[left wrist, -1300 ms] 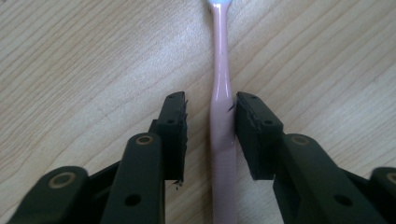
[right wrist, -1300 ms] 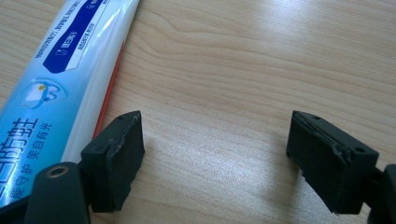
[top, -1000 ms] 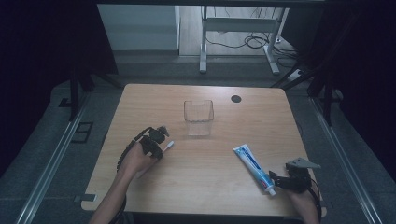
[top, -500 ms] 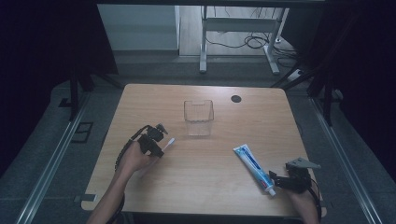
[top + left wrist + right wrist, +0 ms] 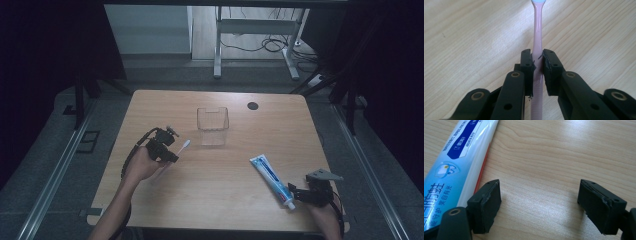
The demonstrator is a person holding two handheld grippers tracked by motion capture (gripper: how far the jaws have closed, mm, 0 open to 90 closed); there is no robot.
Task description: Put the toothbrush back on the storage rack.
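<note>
While the left tongs (image 5: 537, 67) clamp one slim, smooth pink toothbrush (image 5: 537, 45) by its handle, its pale head (image 5: 186, 144) points toward one clear, square plastic cup (image 5: 212, 126) near the middle of the pale wood-grain counter (image 5: 220, 190). One glossy white-and-blue toothpaste tube (image 5: 270, 179) lies flat just beside the right tongs (image 5: 539, 202), whose jaws stand wide apart on nothing. Compared with a second ago, the toothbrush sits higher off the counter and nearer the cup; the right tongs have not moved.

Pink toothbrush (image 5: 537, 50) — white-tipped, lifted above the table (image 5: 210, 185)
</note>
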